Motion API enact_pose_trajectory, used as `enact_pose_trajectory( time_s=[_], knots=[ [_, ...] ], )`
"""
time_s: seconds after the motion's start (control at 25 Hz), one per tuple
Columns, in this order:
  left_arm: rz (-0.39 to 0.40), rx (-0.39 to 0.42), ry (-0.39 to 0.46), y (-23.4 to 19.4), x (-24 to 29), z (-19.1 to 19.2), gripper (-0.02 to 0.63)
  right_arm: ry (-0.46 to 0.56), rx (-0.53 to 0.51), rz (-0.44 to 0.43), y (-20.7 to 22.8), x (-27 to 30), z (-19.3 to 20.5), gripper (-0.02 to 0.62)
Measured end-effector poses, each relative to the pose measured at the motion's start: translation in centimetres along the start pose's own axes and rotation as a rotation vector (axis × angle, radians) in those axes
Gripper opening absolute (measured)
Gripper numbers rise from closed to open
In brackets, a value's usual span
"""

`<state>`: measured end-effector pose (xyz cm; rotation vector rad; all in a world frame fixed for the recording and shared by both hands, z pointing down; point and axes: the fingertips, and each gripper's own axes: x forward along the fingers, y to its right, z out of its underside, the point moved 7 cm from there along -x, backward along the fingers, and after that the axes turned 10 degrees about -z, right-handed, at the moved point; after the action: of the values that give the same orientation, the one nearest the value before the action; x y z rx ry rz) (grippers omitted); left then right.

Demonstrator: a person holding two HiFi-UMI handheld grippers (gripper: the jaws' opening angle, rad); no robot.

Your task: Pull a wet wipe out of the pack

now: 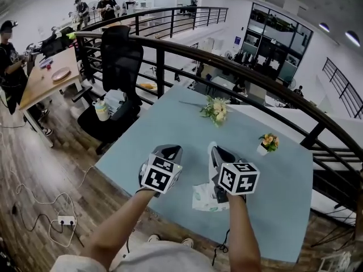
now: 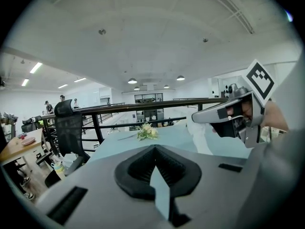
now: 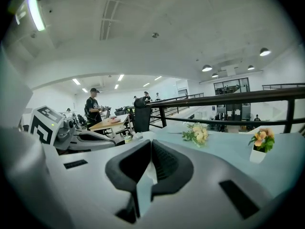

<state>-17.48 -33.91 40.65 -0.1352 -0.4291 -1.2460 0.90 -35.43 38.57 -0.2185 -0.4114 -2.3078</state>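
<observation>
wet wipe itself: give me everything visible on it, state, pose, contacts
The wet wipe is a thin white sheet, soft and creased. Its top end is pinched in the shut right gripper; the right gripper view shows it as a pale sliver between the pads. It hangs down above the blue table. Its lower end is hidden behind the left gripper, so whether it has left the pack can't be told.

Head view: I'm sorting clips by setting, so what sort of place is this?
Probably an open-plan office on a mezzanine: a black railing edges the floor, an office chair stands by it, and a person stands at a wooden desk.
</observation>
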Motion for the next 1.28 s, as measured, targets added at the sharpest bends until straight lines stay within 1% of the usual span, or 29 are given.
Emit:
enact_pose_trajectory(
  time_s=[0.36,0.68,0.84,1.12,1.28],
  knots=[
    [-0.081,-0.026,-0.011,-3.0,-1.2,1.3,-0.006,-0.012,-0.025,-0.079,-1.9,3.2,-0.3,0.011],
    [-0.132,-0.049,-0.018,-4.7,-2.4,1.9,-0.006,-0.011,-0.045,-0.114,-3.1,4.9,0.1,0.011],
    [-0.151,-0.063,-0.018,-5.3,-3.0,2.1,-0.006,-0.004,-0.066,-0.108,-3.6,5.0,0.3,0.011],
    [-0.181,-0.087,-0.008,-6.2,-3.7,2.0,-0.006,0.036,-0.108,-0.058,-3.2,4.2,0.1,0.011],
    [-0.192,-0.092,0.003,-6.3,-4.0,1.7,-0.006,0.049,-0.117,-0.046,-3.1,3.6,-0.1,0.011]
  ],
)
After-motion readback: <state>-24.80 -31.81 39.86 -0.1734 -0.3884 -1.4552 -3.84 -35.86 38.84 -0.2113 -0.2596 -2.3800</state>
